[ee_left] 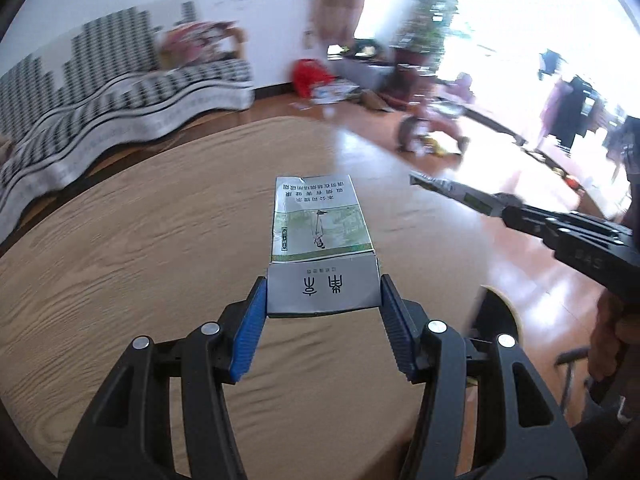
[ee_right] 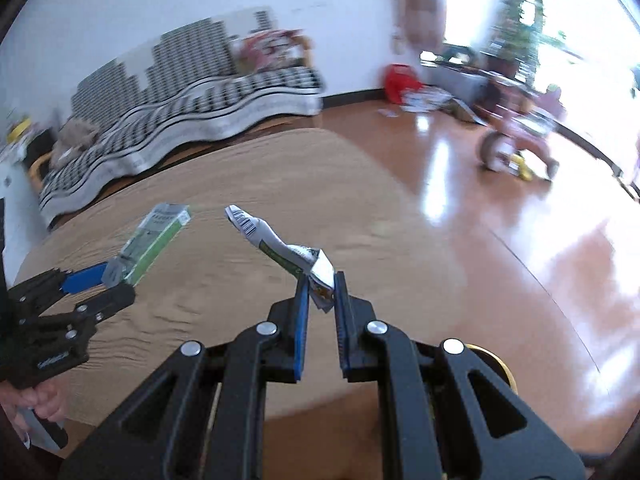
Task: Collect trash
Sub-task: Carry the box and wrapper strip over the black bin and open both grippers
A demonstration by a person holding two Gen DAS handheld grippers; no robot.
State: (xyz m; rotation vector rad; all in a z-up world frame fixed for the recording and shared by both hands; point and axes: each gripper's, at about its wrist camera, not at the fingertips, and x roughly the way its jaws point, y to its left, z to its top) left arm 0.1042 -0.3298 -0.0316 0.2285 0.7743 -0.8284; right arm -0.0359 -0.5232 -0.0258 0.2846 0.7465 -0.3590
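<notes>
The black left gripper with blue ribbed pads (ee_left: 323,296) is seen angled downward, its jaws set partly apart and pressed against both sides of a grey-and-green printed cardboard cigarette box (ee_left: 322,256), which is gripped at its near end and carried clear of the surface below. The black right gripper with blue ribbed pads (ee_right: 321,300) is likewise tilted downward, its jaws drawn almost together and clamped on one end of a crumpled white-and-green paper wrapper (ee_right: 288,250), which juts forward and to the left. In the right wrist view, the bare left hand (ee_right: 42,402) is wrapped around the left gripper's handle.
</notes>
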